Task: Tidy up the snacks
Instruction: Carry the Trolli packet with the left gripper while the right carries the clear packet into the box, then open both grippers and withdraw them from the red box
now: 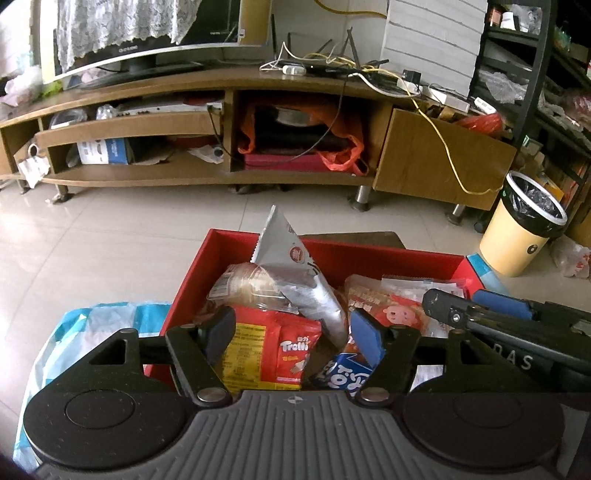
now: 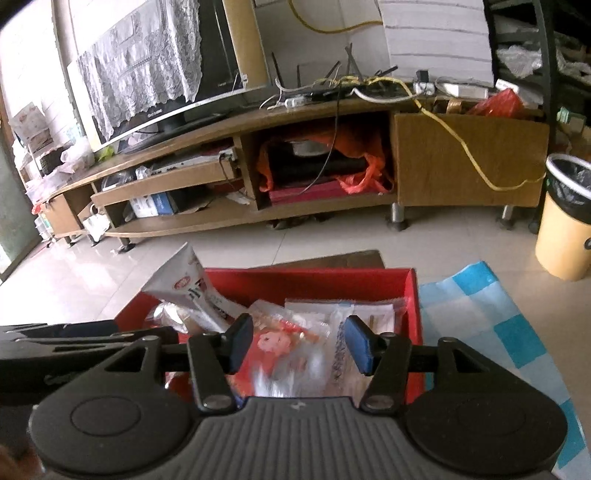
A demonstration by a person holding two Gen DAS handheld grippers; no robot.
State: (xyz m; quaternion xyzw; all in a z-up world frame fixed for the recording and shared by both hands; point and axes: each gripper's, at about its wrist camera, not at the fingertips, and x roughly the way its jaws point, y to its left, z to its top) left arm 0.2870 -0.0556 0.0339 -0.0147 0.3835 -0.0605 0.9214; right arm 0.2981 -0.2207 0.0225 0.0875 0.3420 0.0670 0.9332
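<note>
A red box [image 1: 369,258] holds several snack packs. In the left wrist view my left gripper [image 1: 291,334] is open above its near left part, over a red Trolli bag [image 1: 273,350] and a blue pack [image 1: 343,374]. A silver pouch [image 1: 288,254] stands up behind, next to clear-wrapped biscuits [image 1: 243,282]. A pink cartoon pack [image 1: 395,310] lies to the right. My right gripper [image 2: 299,345] is open above the box's [image 2: 332,282] right part, over clear packs [image 2: 317,325]. It shows from the side in the left wrist view [image 1: 476,312].
The box sits on a blue-and-white checked cloth [image 2: 480,306] on a low table. A wooden TV stand [image 1: 258,122] with a TV [image 1: 140,33] stands across the tiled floor [image 1: 110,236]. A yellow bin [image 1: 524,229] stands at the right.
</note>
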